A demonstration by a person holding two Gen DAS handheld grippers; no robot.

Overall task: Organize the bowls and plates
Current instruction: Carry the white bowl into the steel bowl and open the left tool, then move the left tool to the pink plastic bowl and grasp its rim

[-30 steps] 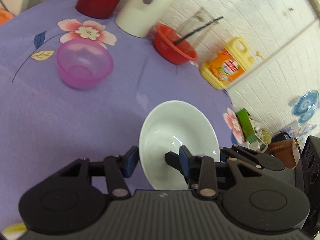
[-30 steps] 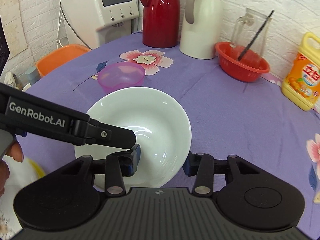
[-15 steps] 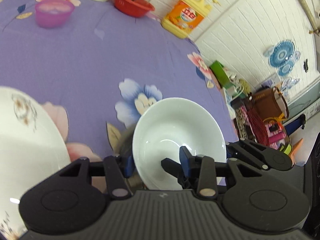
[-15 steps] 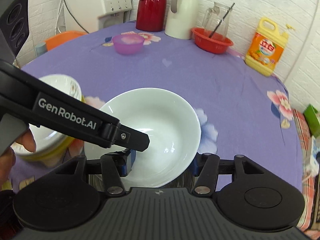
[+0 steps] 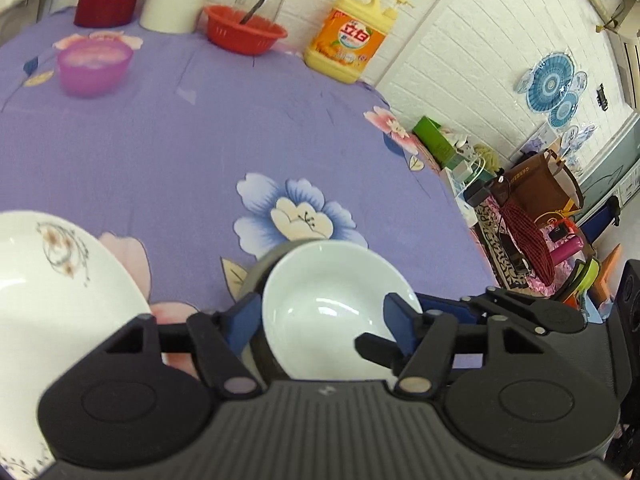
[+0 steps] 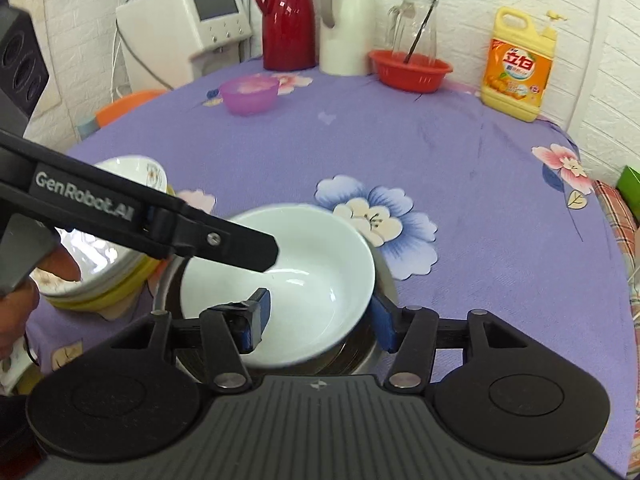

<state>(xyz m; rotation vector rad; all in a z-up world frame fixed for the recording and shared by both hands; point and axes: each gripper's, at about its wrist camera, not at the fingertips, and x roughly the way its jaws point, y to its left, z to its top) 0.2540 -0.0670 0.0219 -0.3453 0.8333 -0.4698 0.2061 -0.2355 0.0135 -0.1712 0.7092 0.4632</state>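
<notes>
The white bowl [image 6: 280, 280] sits inside a grey metal bowl [image 6: 376, 344] near the front edge of the table [image 6: 460, 184], just beside a stack of floral bowls [image 6: 120, 264] on its left; both tongs are letting go of it. The left tongs [image 5: 322, 326] are opening, their blue pads standing either side of the rim with a visible gap, so nothing is pinched; the right tongs [image 6: 320, 316] are opening too, one pad inside the bowl and one outside the far rim, neither seen to press on it.

The risk, as I judge it, lies in the withdrawal; each pair has a finger still hanging inside the bowl, and pulling back level instead of up could hook the rim and tip or drag the white bowl out of the metal one; the left tongs' long arm [image 6: 224, 240] also crosses over the bowl, and the two tools could knock together as they part. The bowl looks slightly tilted in its nest, so a nudge might rock it; the floral stack is close enough to be clipped by a careless swing, and glazed ware slides readily on metal.
</notes>
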